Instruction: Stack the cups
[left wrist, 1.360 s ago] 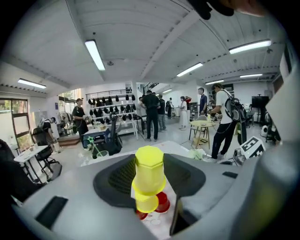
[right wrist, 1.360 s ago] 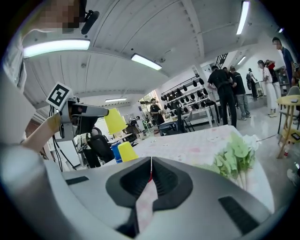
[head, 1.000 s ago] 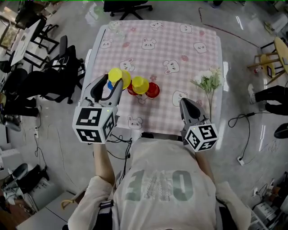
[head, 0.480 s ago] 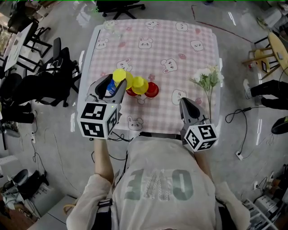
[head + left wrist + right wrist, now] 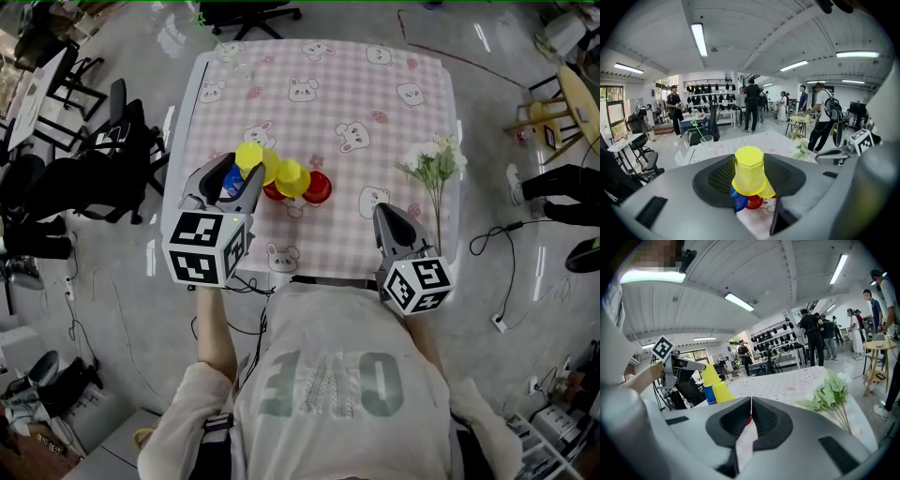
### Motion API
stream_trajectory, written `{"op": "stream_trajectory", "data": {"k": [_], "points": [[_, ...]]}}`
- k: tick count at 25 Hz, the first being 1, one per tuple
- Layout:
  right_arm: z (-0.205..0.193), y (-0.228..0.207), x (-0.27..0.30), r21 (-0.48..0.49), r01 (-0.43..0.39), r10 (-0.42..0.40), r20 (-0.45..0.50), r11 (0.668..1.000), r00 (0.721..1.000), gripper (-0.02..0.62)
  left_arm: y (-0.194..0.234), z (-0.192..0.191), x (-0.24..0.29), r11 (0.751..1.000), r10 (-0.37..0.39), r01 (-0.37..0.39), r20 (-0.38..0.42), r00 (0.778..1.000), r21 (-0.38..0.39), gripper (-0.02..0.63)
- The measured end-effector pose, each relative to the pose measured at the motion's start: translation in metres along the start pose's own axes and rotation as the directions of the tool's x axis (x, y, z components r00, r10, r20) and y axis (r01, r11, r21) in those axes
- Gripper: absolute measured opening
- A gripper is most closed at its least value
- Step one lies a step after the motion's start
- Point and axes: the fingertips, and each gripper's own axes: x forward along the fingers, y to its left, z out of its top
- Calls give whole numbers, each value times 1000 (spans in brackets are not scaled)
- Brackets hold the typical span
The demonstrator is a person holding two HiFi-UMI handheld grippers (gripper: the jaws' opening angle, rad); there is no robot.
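left tongs (image 5: pixel 232 176) dipped a bit, pinching yellow cup (image 5: pixel 749 169) | blue cup (image 5: pixel 739 199) right underneath, both upright | right tongs (image 5: pixel 750 411) pressed together, empty, farther off

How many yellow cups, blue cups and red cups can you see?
yellow cups: 2
blue cup: 1
red cups: 2
Total: 5
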Motion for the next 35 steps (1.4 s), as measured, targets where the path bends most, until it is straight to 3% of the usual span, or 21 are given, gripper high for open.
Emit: {"op": "stream_trajectory", "data": {"k": [12, 20, 23, 27, 30, 32, 33, 35], "points": [[3, 0, -1, -10, 20, -20, 1, 1000, 1000, 29, 2, 3, -2, 1000, 5, -5, 21, 1000, 16, 206], [5, -4, 1, -17, 16, -16, 5, 1000, 1000, 29, -5, 53, -25, 998, 27, -38, 185, 982, 54, 207], [8, -3, 1, -22, 10, -10, 11, 1000, 1000, 29, -17, 83, -37, 996, 5, -34, 316, 949, 88, 194], [19, 0, 3, -47, -12, 13, 30, 999, 999, 29, -36, 110, -50, 998, -36, 7, 464, 885, 64, 59], [37, 0, 5, -97, -15, 21, 64, 995, 998, 29, -75, 125, -56, 995, -95, 66, 587, 804, 71, 51], [51, 1, 5, -121, -17, 29, 93, 992, 995, 29, -101, 124, -52, 993, -109, 57, 653, 749, 101, 44], [59, 2, 5, -128, -21, 35, 109, 992, 993, 29, -112, 116, -45, 991, -112, 39, 655, 748, 125, 41], [73, 3, 3, -150, -24, 45, 138, 988, 989, 29, -131, 94, -25, 985, -120, 19, 604, 788, 171, 38]]}}
